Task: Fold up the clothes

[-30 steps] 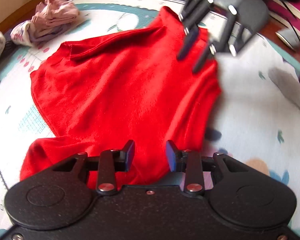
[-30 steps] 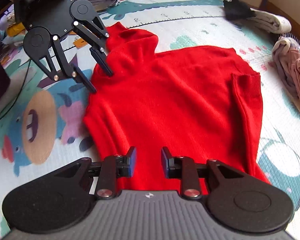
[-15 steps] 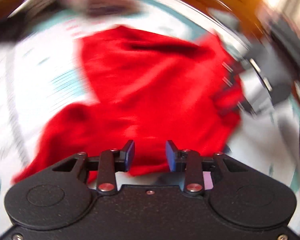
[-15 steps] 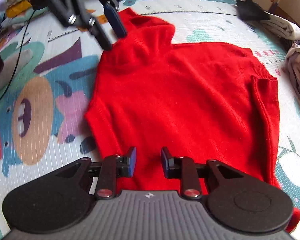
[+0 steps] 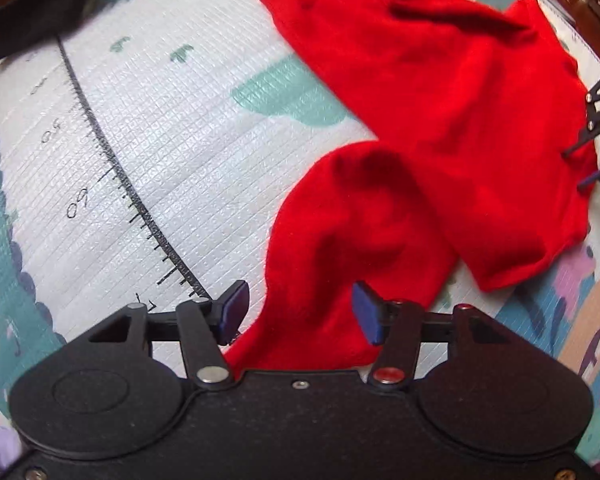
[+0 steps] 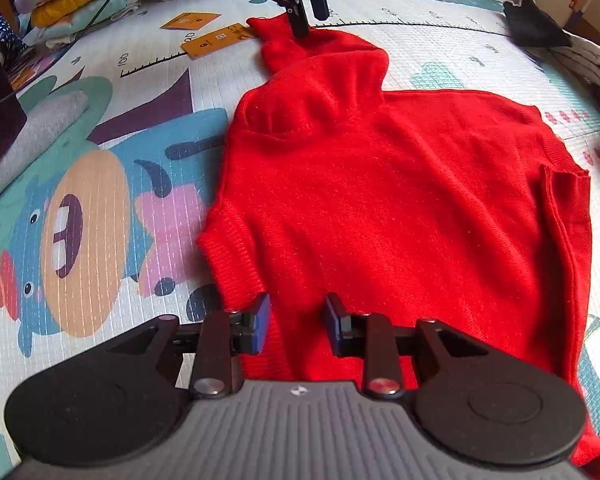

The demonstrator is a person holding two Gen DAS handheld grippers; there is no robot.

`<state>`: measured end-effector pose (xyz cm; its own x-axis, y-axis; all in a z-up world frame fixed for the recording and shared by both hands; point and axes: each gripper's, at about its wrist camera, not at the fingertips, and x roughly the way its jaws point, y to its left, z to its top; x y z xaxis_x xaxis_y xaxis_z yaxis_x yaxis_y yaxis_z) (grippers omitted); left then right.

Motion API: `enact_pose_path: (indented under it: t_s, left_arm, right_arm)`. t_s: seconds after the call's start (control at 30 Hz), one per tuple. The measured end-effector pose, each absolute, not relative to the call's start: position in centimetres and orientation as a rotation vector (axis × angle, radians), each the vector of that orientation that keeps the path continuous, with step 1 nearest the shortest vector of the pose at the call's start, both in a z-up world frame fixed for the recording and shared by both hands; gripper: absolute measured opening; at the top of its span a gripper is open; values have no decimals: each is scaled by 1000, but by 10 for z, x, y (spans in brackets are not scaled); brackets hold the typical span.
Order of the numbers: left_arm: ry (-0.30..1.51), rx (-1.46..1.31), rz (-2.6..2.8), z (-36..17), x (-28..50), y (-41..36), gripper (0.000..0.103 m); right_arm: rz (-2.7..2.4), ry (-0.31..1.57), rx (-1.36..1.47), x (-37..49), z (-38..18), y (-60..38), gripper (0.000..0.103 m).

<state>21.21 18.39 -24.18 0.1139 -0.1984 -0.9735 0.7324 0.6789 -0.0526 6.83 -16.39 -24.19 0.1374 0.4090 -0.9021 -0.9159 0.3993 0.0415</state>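
Note:
A red sweater [image 6: 400,200] lies spread flat on a patterned play mat [image 5: 148,128]. One sleeve [image 5: 352,240] stretches away from the body. My left gripper [image 5: 300,300] points down over the end of that sleeve. Its jaws are opening, with the red cloth lying loose below the gap and no pad pressing on it. In the right wrist view the left gripper [image 6: 310,20] hangs over the far sleeve tip. My right gripper [image 6: 297,312] hovers open over the sweater's near edge. It also shows in the left wrist view as the right gripper [image 5: 578,170] at the sweater's far side.
A black cloth [image 6: 536,28] and a white folded cloth [image 6: 588,60] lie at the mat's far right. Stacked folded clothes [image 6: 72,4] sit at the far left, beside two yellow cards [image 6: 216,40]. A grey roll [image 6: 32,136] lies on the left.
My left gripper has travelled from beside the right gripper out along the sweater to the sleeve end, and its jaws have widened. The right gripper has sunk slightly nearer the sweater's edge.

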Motion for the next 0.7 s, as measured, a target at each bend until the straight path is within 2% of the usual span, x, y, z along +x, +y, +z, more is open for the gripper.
enact_pose_path:
  t_s: [0.2,0.27,0.3,0.33,0.4,0.53,0.63,0.7]
  left_arm:
    - [1381,440,-759,-258,235,182,55]
    - [1363,470,-774,-257,236,179,40]
    - [1344,505,-786,-255,235,176,16]
    - [1324,540,-797,-252,233,174,10]
    - [1268,613,-815,-246,227,167,9]
    - [1046,965,-813,-237,194,145,8]
    - [716,1269,-773,-236,163,132,8]
    - [516,1357,-765,-232,143,132,8]
  right_arm:
    - [1064,1017,-613,70,-243,-163,34]
    - [1069,1020,-614,71,-243,-162,34]
    - [1070,1020,-614,71,-243,-161,34]
    - [1069,1021,-614,71,-244,-161,35]
    - [1069,1022,-611,70,-244,-161,37]
    - [1078,1019,-616,68,-245,-159,43]
    - [1086,1020,-620,66,-246,-157,48]
    - [1086,1021,-617,66,-246,-157,48]
